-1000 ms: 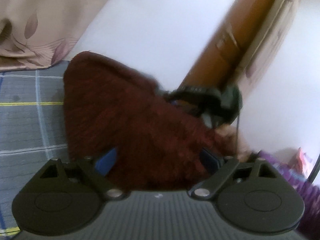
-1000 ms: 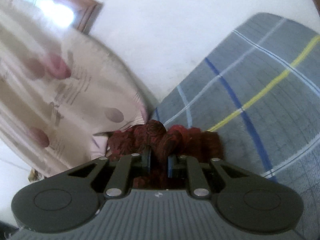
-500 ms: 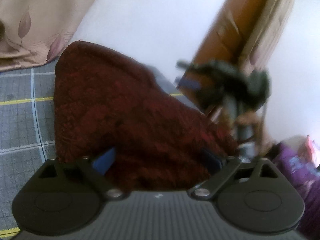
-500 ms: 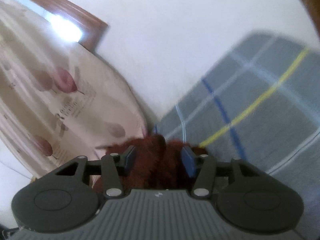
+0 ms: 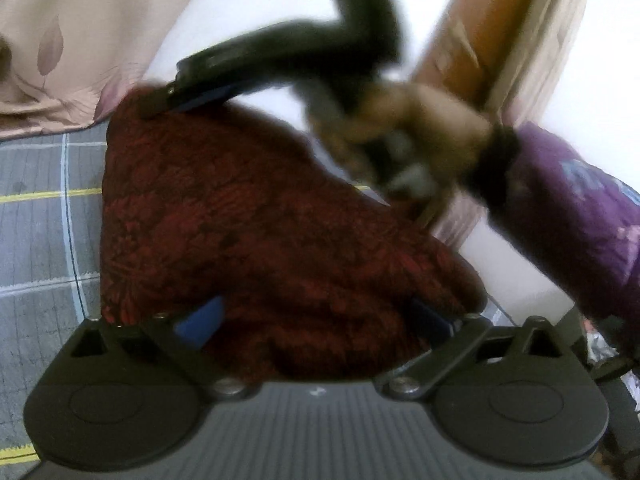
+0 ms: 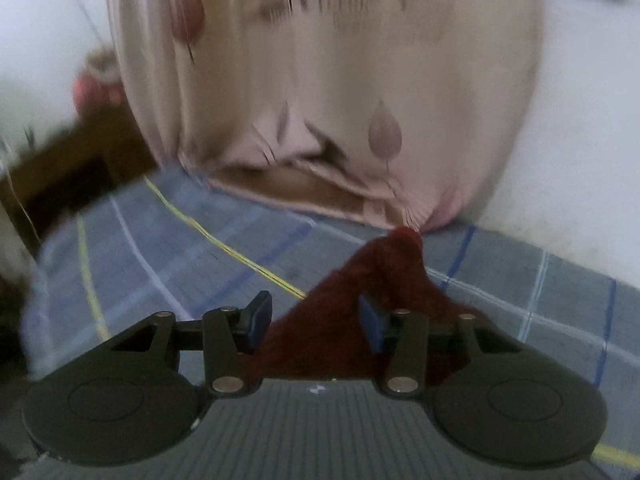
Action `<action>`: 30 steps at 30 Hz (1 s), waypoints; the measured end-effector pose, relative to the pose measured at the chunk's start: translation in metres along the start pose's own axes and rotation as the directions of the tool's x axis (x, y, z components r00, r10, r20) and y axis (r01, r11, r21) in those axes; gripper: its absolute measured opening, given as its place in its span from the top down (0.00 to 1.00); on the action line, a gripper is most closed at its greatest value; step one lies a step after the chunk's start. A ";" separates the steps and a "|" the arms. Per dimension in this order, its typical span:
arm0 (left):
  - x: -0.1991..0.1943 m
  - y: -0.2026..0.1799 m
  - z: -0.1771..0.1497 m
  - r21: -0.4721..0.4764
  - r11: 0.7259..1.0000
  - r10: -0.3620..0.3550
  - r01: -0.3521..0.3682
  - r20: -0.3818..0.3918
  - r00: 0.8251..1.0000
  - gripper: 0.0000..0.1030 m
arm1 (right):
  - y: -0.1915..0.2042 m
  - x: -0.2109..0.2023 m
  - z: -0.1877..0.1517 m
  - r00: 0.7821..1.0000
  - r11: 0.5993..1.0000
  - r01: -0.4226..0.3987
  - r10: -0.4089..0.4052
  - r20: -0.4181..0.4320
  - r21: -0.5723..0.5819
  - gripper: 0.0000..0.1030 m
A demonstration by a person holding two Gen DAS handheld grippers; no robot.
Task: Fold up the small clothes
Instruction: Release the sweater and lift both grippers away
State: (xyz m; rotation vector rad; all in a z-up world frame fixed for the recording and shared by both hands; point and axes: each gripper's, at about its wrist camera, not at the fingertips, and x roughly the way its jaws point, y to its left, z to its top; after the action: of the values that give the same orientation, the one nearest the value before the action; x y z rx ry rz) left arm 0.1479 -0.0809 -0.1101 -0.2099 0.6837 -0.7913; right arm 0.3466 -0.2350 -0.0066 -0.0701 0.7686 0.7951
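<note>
A dark red patterned garment [image 5: 248, 232] lies in a folded mound on the grey plaid bed cover [image 5: 40, 220]. My left gripper [image 5: 316, 316] is open, its blue pads on either side of the garment's near edge. The right gripper [image 5: 188, 96] shows in the left wrist view, blurred, at the garment's far corner, held by a hand [image 5: 420, 120]. In the right wrist view my right gripper [image 6: 316, 320] is open with the red garment [image 6: 360, 300] between and below its pads, a raised corner poking up ahead.
A beige leaf-print curtain [image 6: 320, 100] hangs onto the bed's far edge, also seen in the left wrist view [image 5: 60, 40]. A white wall and a brown wooden door frame [image 5: 460, 40] stand behind. The person's purple sleeve [image 5: 568, 208] is on the right.
My right gripper opened and let go of the garment, then swung across to the garment's far corner. My left gripper stayed open at the near edge.
</note>
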 end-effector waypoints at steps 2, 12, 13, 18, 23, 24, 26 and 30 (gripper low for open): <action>0.001 0.002 -0.001 -0.012 1.000 -0.011 0.011 -0.004 1.000 0.02 | -0.016 0.023 0.007 0.996 0.996 0.082 -0.081 -0.027 0.041 0.63; 0.000 0.003 0.003 -0.042 0.999 -0.032 0.031 -0.018 0.999 0.02 | -0.101 -0.008 -0.056 0.959 0.881 0.238 -0.279 0.042 0.409 0.61; -0.001 0.003 0.003 -0.052 0.998 -0.034 0.033 -0.018 0.999 0.02 | -0.104 -0.028 -0.060 0.959 0.865 0.188 -0.265 0.105 0.465 0.61; -0.005 0.008 0.004 -0.098 0.994 -0.044 0.042 -0.011 0.999 0.02 | -0.078 -0.128 -0.111 0.952 0.821 -0.007 -0.169 0.255 0.571 0.60; -0.010 0.001 0.003 -0.078 0.997 -0.024 0.023 -0.013 1.000 0.02 | -0.027 -0.168 -0.188 0.961 0.778 -0.051 -0.133 0.242 0.626 0.59; -0.011 -0.002 0.002 -0.071 0.997 -0.019 0.018 -0.017 1.000 0.02 | -0.014 -0.171 -0.197 0.962 0.777 -0.046 -0.134 0.237 0.627 0.59; -0.014 -0.006 0.001 -0.057 0.998 -0.001 0.000 -0.021 1.000 0.02 | 0.002 -0.175 -0.207 0.961 0.772 -0.065 -0.121 0.247 0.633 0.59; -0.024 -0.010 0.000 -0.081 0.997 0.007 -0.007 -0.011 1.000 0.02 | 0.001 -0.170 -0.193 0.961 0.782 -0.053 -0.129 0.245 0.621 0.59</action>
State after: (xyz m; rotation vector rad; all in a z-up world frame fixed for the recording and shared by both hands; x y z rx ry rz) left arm 0.1297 -0.0711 -0.0946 -0.2769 0.7272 -0.7590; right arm 0.1545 -0.4031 -0.0376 0.6159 0.7274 0.4603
